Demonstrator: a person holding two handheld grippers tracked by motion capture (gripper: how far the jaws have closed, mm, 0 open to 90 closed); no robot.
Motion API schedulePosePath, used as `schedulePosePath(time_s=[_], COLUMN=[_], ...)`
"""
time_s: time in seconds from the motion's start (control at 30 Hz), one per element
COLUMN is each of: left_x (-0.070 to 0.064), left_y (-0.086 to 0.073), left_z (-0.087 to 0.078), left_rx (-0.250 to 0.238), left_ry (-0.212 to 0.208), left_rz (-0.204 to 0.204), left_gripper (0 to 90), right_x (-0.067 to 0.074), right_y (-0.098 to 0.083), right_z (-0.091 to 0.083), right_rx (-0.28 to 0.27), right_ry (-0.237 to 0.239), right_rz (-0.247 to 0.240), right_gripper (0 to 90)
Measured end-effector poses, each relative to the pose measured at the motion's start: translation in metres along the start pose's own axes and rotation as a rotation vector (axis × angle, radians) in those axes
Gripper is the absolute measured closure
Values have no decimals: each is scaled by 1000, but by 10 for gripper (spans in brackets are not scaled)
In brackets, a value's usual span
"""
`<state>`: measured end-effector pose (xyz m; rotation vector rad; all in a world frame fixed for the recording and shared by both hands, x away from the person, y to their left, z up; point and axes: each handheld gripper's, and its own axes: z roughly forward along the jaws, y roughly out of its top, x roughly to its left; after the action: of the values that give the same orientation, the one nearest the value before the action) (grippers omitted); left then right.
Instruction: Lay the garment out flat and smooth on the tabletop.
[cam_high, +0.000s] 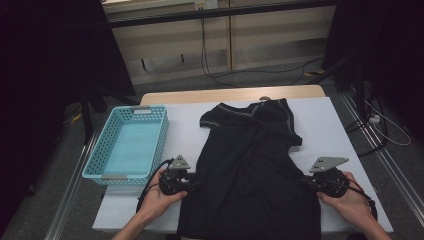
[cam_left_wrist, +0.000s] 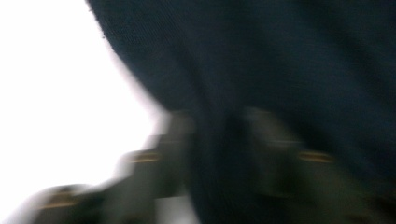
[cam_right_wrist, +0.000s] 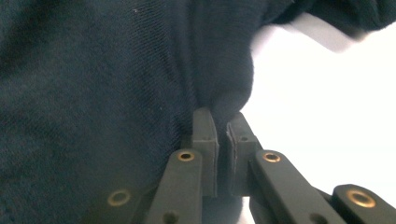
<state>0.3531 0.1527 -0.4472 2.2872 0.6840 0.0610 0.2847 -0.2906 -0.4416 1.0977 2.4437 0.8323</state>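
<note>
We saw the dark shirt (cam_high: 250, 165) flat on the table (cam_high: 330, 125); the right gripper (cam_right_wrist: 223, 128) pinched its edge, the left gripper (cam_high: 192, 181) had cloth between blurred jaws, grip unclear; a blue basket (cam_high: 129, 145) stood left.

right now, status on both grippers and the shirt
Left gripper at shirt's left edge, fabric between jaws. Right gripper shut on its right edge. Basket off to the left, nothing in the way.
</note>
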Motion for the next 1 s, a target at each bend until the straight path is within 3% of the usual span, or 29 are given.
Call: schedulePosePath(time_s=[0.07,0.17,0.4,0.57,0.7,0.87,1.0], left_x=[-7,-10,-11,-18,-25,-25,-28], left_y=[-2,-6,-37,-54,-55,-40,-21], left_z=[-3,-11,-43,-64,-70,-67,-59], left_rx=[7,34,61,36,11,-47,-84], left_ry=[19,34,33,25,35,58,121], left_rz=[26,34,0,-20,-20,-17,19], left_gripper=[824,842,846,846,835,634,463], right_x=[0,3,13,20,21,18,15], right_y=[-2,-3,-13,-24,-28,-22,-11], right_z=[-1,-4,-18,-33,-38,-37,-38], right_rx=[1,1,-19,-37,-49,-67,-112], right_ry=[-2,-3,0,-2,-9,-15,-22], right_rz=[2,-11,-29,-26,-19,-15,-11], right_gripper=[852,854,855,854,831,640,526])
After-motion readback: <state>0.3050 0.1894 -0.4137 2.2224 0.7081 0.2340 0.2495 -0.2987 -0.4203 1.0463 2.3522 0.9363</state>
